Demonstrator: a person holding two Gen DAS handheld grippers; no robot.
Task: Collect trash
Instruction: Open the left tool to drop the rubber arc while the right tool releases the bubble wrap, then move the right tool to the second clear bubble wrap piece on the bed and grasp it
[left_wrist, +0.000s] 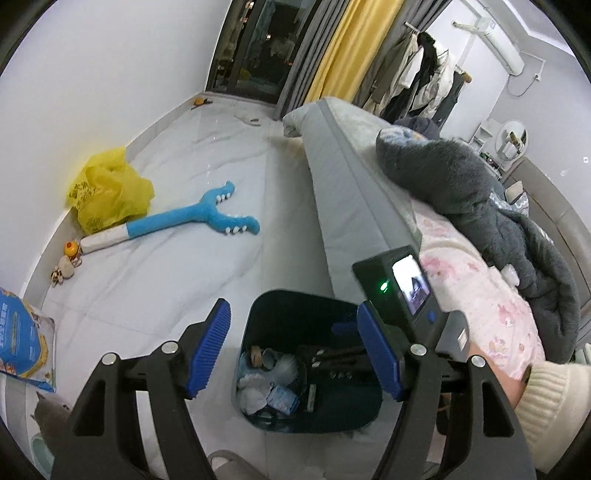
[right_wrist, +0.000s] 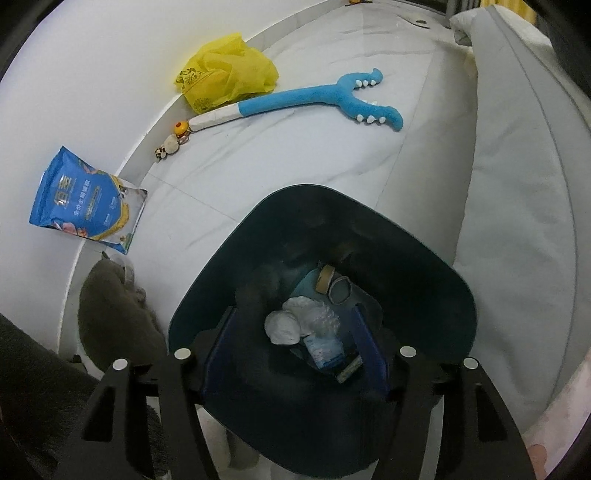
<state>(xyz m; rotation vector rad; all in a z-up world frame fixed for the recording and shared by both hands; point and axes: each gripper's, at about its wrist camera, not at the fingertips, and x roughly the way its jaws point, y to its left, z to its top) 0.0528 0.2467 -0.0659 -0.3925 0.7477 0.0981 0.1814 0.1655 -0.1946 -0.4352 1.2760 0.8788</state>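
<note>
A dark bin (right_wrist: 332, 221) stands on the pale floor beside the bed. In it lie a white crumpled tissue wad (right_wrist: 284, 325), a clear plastic bottle (right_wrist: 323, 315), tape rolls (right_wrist: 332, 284) and a blue-and-white packet (right_wrist: 327, 350). My right gripper (right_wrist: 295, 347) points down into the bin, open, with nothing pressed between its blue pads (right_wrist: 369, 343). Its camera body (left_wrist: 399, 288) shows over the bin's right edge in the left wrist view. My left gripper (left_wrist: 292, 308) hangs above the bin (left_wrist: 314, 321), open and holding nothing.
A yellow plastic bag (right_wrist: 229, 70), a blue plush toy (right_wrist: 314, 99) and small toys (right_wrist: 173, 142) lie along the wall. A blue pet-food bag (right_wrist: 85, 203) leans there, with a grey cat (right_wrist: 114, 314) beside the bin. The bed (left_wrist: 332, 177) with a dark blanket (left_wrist: 480, 192) is to the right.
</note>
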